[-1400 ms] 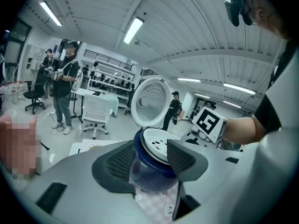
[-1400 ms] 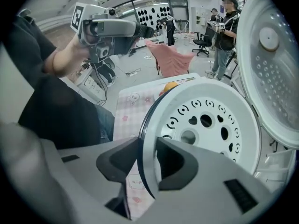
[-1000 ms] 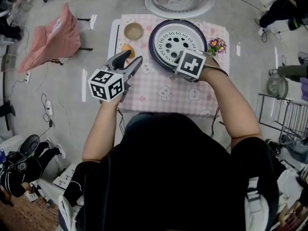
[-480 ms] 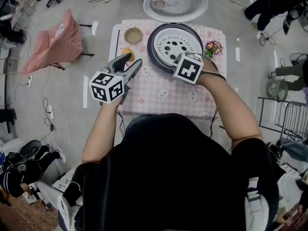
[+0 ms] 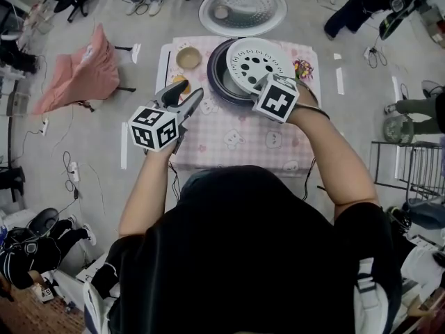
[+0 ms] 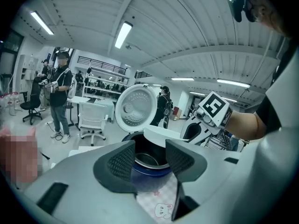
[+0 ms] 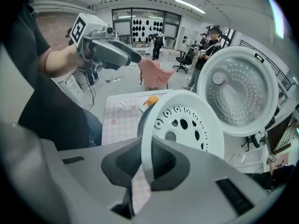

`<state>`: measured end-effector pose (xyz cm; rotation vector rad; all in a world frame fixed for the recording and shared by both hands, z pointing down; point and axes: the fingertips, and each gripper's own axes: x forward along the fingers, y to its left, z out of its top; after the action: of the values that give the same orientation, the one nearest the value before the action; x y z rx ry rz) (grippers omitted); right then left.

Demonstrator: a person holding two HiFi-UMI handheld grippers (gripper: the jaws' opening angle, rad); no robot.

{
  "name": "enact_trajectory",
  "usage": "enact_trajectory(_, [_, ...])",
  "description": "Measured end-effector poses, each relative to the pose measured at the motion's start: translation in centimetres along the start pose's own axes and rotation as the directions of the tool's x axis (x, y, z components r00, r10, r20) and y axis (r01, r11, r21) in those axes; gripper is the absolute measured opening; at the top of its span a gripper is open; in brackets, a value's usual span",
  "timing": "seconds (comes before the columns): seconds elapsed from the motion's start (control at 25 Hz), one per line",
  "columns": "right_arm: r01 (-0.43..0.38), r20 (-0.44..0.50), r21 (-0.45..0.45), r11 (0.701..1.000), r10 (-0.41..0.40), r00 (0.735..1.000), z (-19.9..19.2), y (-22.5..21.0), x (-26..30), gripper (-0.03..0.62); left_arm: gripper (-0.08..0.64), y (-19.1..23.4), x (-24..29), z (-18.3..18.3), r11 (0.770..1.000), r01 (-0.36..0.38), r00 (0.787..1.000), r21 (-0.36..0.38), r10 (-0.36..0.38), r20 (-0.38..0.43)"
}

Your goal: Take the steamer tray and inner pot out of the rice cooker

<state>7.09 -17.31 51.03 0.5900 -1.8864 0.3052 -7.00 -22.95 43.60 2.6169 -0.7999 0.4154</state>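
So, containers first: rice cooker (image 5: 221, 75) sits on the pink checked tablecloth (image 5: 229, 134) w/ its lid (image 5: 242, 9) swung fully open behind it. Steamer tray (image 5: 254, 61) is white w/ round holes; it's tilted, far edge up, sitting off-centre over the cooker mouth so we see a dark crescent of the opening on the left. Inner pot (image 6: 145, 161) is inside the cooker, metal rim showing under the raised tray; we can't tell what's in it. Small beige bowl (image 5: 188, 58) is left of the cooker, w/ an orange item (image 7: 152, 100) on a small plate just beside it. Flowers (image 5: 301, 67) are on the right.

Right gripper (image 7: 147, 164) is clamped on the tray's near rim: the rim runs straight between the pads and the jaws have just been closing on it. Left gripper (image 6: 150, 153) has its jaws apart w/ nothing gripped, off to the left of the cooker and pointed at it, not touching.

View diffs: only the left gripper view shows the pot under the tray. Only the right gripper view shows the rim pinch; in the head view the marker cube (image 5: 277, 97) covers it.
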Motion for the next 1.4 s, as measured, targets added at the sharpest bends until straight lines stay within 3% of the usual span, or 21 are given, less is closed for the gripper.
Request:
enact_trajectory(0.24, [0.042,-0.008,0.06,0.997,-0.041,0.999,-3.1,-0.1,-2.4,0.035,0.219,-2.7,0.1,0.2,0.999,0.023,1.0,0.027,-0.024,0.007])
enact_trajectory(0.52, [0.158,-0.062,0.103,0.982,-0.153,0.986,-8.6,-1.0,-5.6,0.034,0.218,-6.4,1.2,-0.1,0.997,0.068,0.998,0.046,-0.069,0.004])
enact_trajectory(1.04, [0.192,-0.123,0.188,0.963,-0.171,0.977,-16.5,1.5,-7.8,0.035,0.213,-12.2,3.1,-0.6,0.987,0.142,0.99,0.078,-0.141,-0.017])
enact_trajectory(1.4, [0.185,-0.127,0.226,0.957,-0.159,0.979,-19.6,3.4,-6.7,0.035,0.213,-14.0,3.0,-1.3,0.984,0.146,0.989,0.101,-0.143,-0.041])
